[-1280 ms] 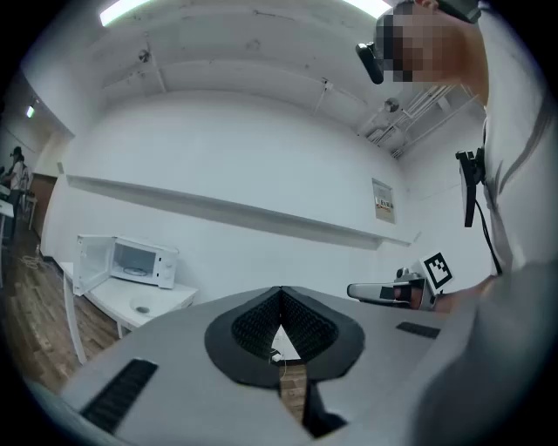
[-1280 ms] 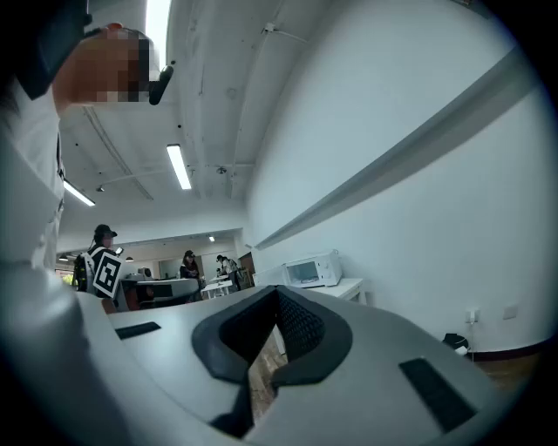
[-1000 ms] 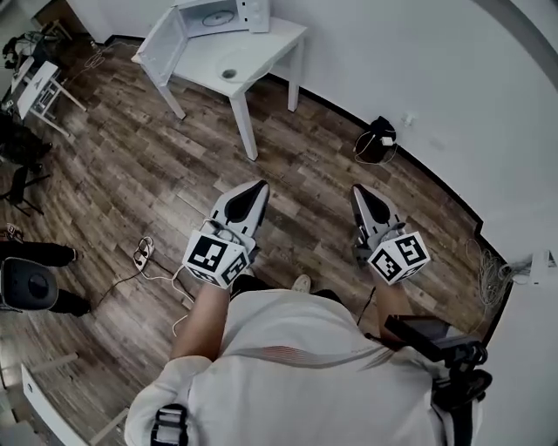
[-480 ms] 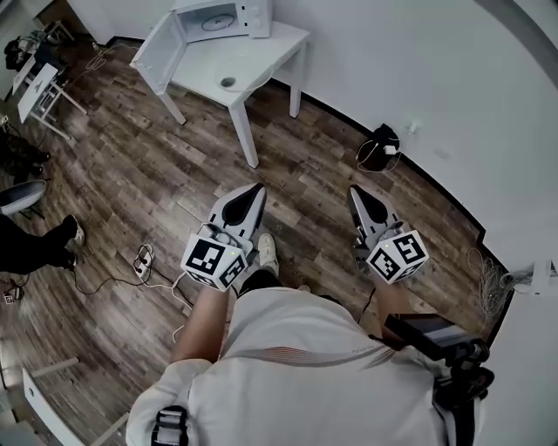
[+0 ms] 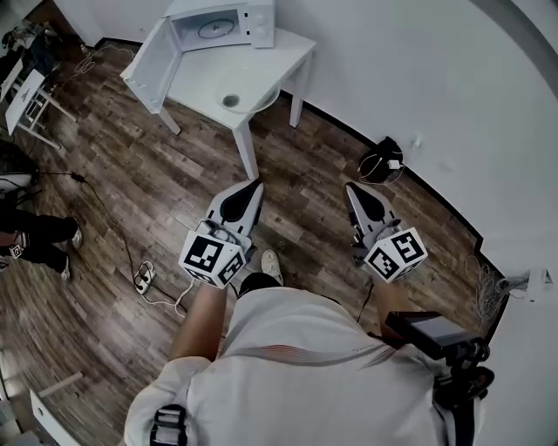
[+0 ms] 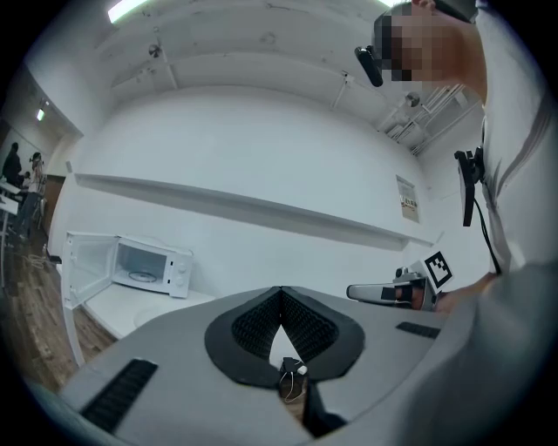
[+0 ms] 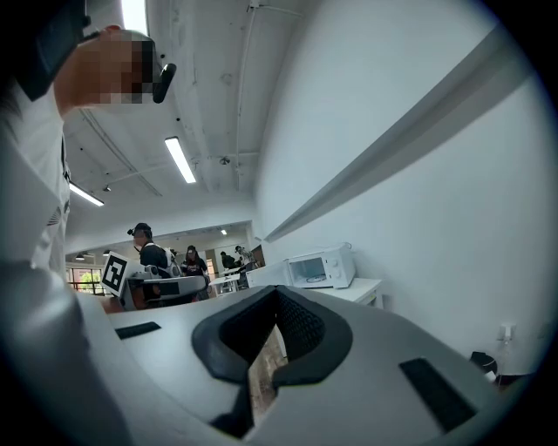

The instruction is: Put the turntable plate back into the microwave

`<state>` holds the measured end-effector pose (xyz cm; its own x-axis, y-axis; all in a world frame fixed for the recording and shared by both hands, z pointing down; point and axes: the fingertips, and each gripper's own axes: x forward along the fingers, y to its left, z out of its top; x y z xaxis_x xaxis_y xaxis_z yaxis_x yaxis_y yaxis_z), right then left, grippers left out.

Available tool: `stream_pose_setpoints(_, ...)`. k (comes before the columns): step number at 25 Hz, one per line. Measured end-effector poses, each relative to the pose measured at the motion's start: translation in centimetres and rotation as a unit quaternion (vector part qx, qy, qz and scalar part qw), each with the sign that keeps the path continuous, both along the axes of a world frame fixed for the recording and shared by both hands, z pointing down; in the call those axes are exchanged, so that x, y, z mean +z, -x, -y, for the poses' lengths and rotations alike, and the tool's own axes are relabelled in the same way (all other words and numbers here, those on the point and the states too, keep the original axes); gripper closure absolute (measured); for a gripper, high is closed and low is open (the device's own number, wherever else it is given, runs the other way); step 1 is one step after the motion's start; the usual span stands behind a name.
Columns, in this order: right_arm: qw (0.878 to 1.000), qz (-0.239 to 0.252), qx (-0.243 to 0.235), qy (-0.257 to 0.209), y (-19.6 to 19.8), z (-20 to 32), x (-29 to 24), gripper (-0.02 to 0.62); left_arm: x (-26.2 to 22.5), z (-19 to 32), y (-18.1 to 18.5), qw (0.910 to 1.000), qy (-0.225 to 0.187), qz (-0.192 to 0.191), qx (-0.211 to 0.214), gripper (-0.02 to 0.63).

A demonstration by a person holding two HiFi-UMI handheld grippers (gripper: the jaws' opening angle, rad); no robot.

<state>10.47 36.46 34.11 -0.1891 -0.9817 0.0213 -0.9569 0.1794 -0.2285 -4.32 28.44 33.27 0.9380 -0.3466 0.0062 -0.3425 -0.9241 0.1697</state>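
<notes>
A white microwave stands on a white table against the wall, with its door swung open to the left. On the tabletop in front of it lies a round clear plate with a dark centre. A round part shows inside the oven cavity. My left gripper and right gripper are held level over the wood floor, well short of the table. Both are shut, with nothing between their jaws. In the left gripper view the microwave is far ahead at the left.
A black bag with a coiled cable lies by the wall at the right. A power strip and cords trail over the floor at the left. A person's legs and a small white stand are at the far left.
Both grippers have moved forward with the walking person, so the table and microwave are nearer and lower in the head view. The person at the left has shifted.
</notes>
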Motion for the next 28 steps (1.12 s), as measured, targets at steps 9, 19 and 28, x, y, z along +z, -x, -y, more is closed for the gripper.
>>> stream_pose_setpoints(9,1.0,0.006,0.01,0.008,0.5,8.7,0.1,0.592,-0.1,9.1,0.8,0.9997,-0.019,0.015,-0.003,0.595)
stream_pose_setpoints(19,1.0,-0.003,-0.008,0.016,-0.6,14.8,0.1,0.592,1.1,14.9,1.1,0.9993,0.005,0.009,-0.036,0.595)
stream_pose_setpoints(28,0.998,0.012,-0.057,0.006,-4.8,21.4,0.5,0.592,1.1,19.6,-2.5,0.9967,0.003,0.013,-0.08,0.595)
